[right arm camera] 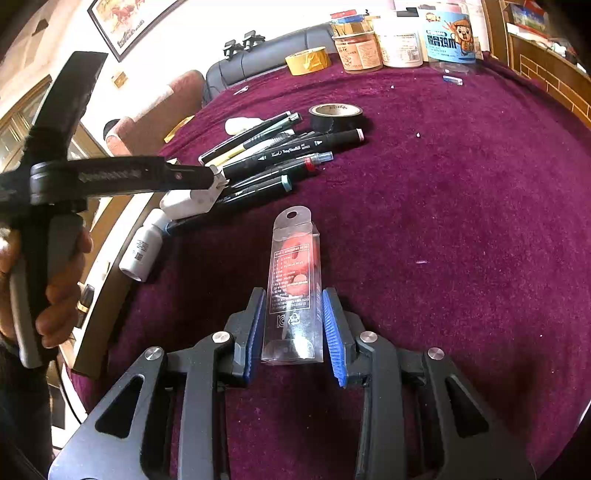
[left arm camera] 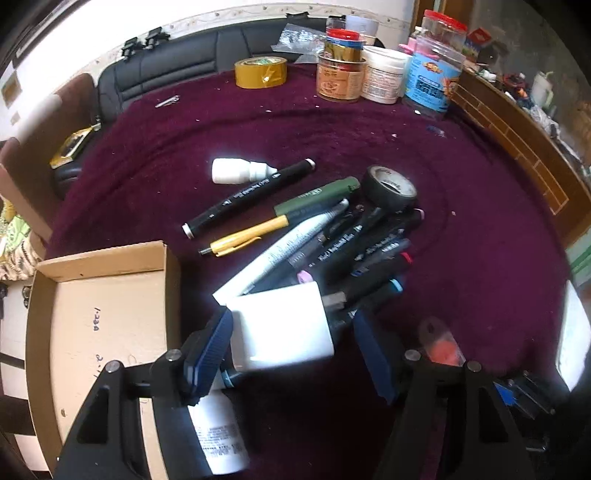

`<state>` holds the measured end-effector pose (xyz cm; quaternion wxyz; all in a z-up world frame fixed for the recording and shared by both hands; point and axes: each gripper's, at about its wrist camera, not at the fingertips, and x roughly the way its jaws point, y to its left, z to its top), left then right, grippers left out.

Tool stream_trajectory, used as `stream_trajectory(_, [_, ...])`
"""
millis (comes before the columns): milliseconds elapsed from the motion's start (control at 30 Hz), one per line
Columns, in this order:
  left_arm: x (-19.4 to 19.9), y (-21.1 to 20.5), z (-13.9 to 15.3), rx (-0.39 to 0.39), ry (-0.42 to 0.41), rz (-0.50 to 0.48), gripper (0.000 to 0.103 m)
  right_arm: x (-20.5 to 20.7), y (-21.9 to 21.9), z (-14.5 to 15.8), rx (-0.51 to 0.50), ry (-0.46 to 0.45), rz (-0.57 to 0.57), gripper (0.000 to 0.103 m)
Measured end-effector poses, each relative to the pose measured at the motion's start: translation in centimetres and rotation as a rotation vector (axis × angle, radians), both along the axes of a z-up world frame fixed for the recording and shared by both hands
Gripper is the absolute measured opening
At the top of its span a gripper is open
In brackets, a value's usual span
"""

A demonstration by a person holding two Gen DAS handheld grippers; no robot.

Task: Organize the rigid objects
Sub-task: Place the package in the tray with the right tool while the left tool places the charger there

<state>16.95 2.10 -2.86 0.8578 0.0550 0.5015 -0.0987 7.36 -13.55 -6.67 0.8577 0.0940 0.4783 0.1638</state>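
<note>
Clear packet (right arm camera: 293, 284), apparently gripped, points away lengthwise.

A maroon cloth (right arm camera: 443, 221) is covering the table. At its far edge a roll of tan tape (left arm camera: 261, 72) is lying flat, and beside it jars are standing in a cluster: an amber jar (left arm camera: 338, 79), a white tub (left arm camera: 384, 74) and a clear jar with a blue label (left arm camera: 434, 83). A black sofa (left arm camera: 173, 74) is sitting behind the table, and a framed picture (right arm camera: 129, 22) is hanging on the wall.
</note>
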Motion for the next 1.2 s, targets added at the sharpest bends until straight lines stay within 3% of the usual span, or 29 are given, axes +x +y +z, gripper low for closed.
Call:
stream_trajectory(300, [1.0, 0.9, -0.8, 0.033, 0.045, -0.008, 0.066, -0.2, 0.1, 0.1, -0.004, -0.003, 0.002, 0.031])
stream_trajectory(367, [1.2, 0.8, -1.3, 0.019, 0.07, -0.027, 0.065, -0.2, 0.1, 0.1, -0.004, -0.003, 0.001, 0.031])
stream_trajectory(433, [1.4, 0.8, -1.6, 0.019, 0.065, -0.025, 0.058, -0.3, 0.1, 0.1, -0.003, -0.004, -0.001, 0.031])
stream_trajectory(567, [1.1, 1.8, -1.4, -0.027, 0.068, 0.023, 0.058, -0.3, 0.2, 0.1, -0.008, -0.005, -0.001, 0.031])
stream_trajectory(900, [-8.4, 6.9, 2.4, -0.244, -0.005, 0.087, 0.058, -1.2, 1.7, 0.6, -0.047, -0.037, 0.039, 0.029])
stream_trajectory(967, [-10.1, 9.0, 3.3, -0.278, -0.02, 0.127, 0.058, -1.7, 2.1, 1.3, -0.015, -0.045, 0.047, 0.029])
stream_trajectory(1067, [-12.0, 12.7, 4.5, -0.306, -0.052, 0.201, 0.058, -2.5, 4.1, 3.1, 0.112, -0.035, 0.115, 0.029])
stream_trajectory(1200, [-12.8, 17.3, 4.9, -0.322, -0.07, 0.306, 0.058, -2.8, 8.8, 5.3, 0.119, -0.055, 0.225, 0.029])
